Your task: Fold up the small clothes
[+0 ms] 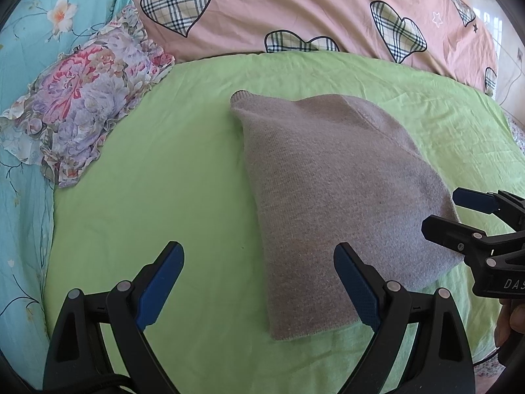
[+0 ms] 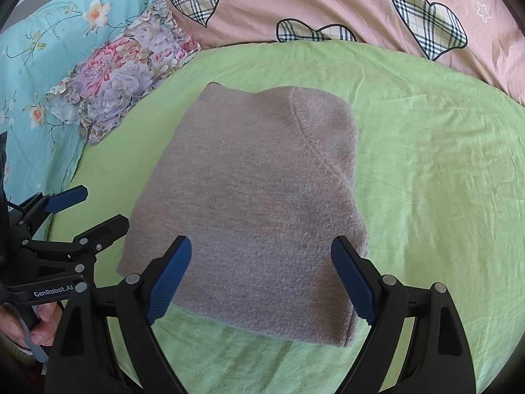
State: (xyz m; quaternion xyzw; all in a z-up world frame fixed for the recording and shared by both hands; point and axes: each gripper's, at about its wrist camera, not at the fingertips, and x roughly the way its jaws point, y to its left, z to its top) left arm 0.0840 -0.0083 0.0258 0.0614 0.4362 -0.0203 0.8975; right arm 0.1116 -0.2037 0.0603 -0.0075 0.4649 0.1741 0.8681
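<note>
A grey knitted garment lies folded into a compact block on a green sheet spread over a bed, filling the middle of the right wrist view and sitting right of centre in the left wrist view. A raised seam curves down its upper right part in the right wrist view, and its near edge lies low in the frame, between the two blue pads of the right claw. That claw stands wide open with nothing gripped; its fingers hover above the near edge of the garment, and whether they touch the cloth cannot be told. The left claw is likewise spread wide and holds nothing: its left pad is over bare green sheet and its right pad is over the lower left part of the garment. Each claw shows in the other's view, the right claw at the right edge of the left wrist frame and the left claw at the left edge of the right wrist frame, where a hand grips its handle at the lower left. Beyond the sheet, a pink cover with plaid hearts runs across the top of the frame, a turquoise flowered quilt fills the upper left, and a ruffled floral pillow rests at the sheet's upper left edge.
</note>
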